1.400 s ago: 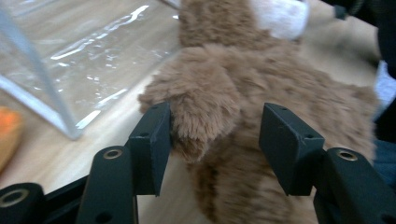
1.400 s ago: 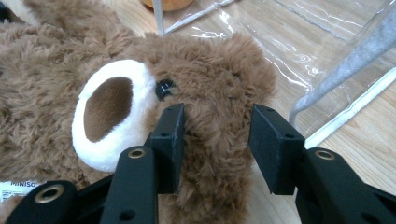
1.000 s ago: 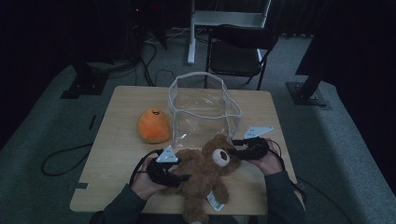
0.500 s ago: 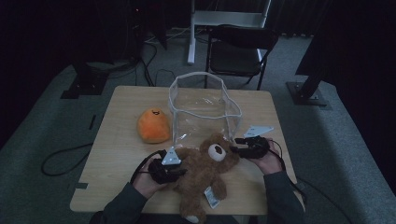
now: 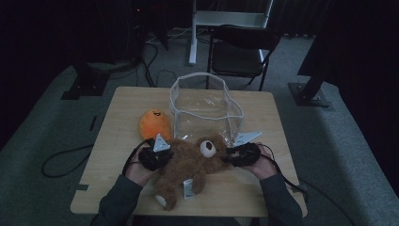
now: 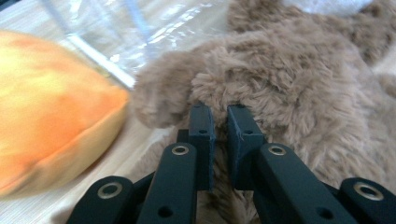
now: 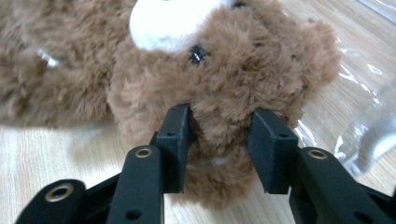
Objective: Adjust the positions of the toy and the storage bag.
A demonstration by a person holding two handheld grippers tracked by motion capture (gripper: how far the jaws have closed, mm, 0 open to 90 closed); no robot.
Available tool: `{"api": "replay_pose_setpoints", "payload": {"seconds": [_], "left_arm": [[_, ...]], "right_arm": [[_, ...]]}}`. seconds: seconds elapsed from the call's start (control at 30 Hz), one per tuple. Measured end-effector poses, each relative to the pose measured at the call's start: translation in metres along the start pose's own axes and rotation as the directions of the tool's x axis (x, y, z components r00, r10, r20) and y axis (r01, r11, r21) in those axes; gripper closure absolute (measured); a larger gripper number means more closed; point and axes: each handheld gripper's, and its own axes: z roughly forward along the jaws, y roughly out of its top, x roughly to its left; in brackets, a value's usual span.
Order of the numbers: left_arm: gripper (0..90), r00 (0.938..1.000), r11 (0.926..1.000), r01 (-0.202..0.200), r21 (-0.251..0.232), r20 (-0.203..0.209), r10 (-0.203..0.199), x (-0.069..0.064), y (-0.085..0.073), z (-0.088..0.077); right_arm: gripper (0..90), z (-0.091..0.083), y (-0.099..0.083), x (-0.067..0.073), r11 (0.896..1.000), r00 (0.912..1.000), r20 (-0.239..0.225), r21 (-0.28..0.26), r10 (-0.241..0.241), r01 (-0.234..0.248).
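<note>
Dim room, grey carpeted floor (image 5: 42,136), black folding chair (image 5: 240,49) behind a rectangular light wooden surface (image 5: 117,113). On it: clear plastic open-topped bag with white trim (image 5: 204,106); brown plush teddy bear (image 5: 188,165) lying near the front edge; round orange plush toy (image 5: 154,124) left of the bag. Left hand-held gripper (image 6: 219,122), jaws just closed, pinches the bear's fur; right hand-held gripper (image 7: 224,126), jaws just closing, clasps its head.

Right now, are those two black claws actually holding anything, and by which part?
Yes: the left gripper pinches the teddy bear by its body fur, and the right gripper closes around its head.
</note>
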Motion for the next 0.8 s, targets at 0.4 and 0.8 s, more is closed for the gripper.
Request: {"api": "replay_pose_setpoints", "payload": {"seconds": [0.4,0.8], "left_arm": [[67.3,0.9992,0.9959,0.029,-0.085,0.030,-0.026,0.008,0.007,-0.015],[58.5,0.9908,0.9913,0.109,-0.074,-0.073,-0.114,0.039,0.050,0.025]], "right_arm": [[61.6,-0.023,-0.007,-0.028,0.977,0.9549,0.231,-0.145,0.187,-0.156],[73.8,-0.014,-0.004,-0.044,0.952,0.9299,0.245,-0.207,0.274,-0.226]]}}
